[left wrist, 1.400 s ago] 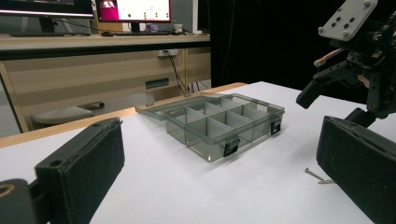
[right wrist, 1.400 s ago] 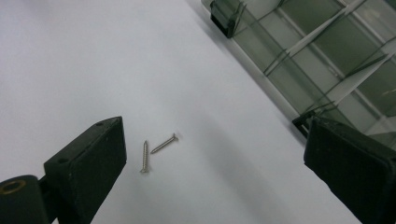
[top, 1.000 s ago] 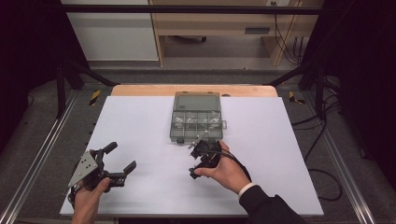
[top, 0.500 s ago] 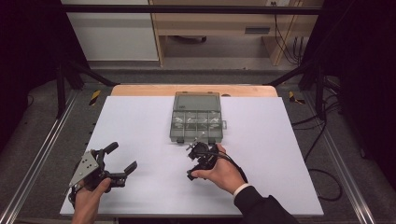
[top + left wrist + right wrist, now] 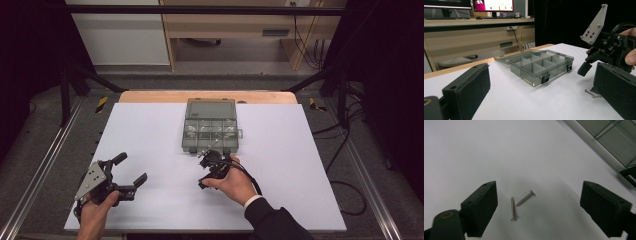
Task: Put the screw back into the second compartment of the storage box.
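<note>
No legible txt or labels anywhere.

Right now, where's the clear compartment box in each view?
High view: compartment box, centre, on the far half of the table.
Left gripper view: centre, between the jaws.
Right gripper view: top right corner.
Shared landmark: the white table under it.

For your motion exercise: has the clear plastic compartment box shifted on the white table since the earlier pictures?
No. The clear plastic compartment box sits against the table's wooden far edge as before.

Clear compartment box open on white table; monitors, perhaps keyboard, on far desk.
</note>
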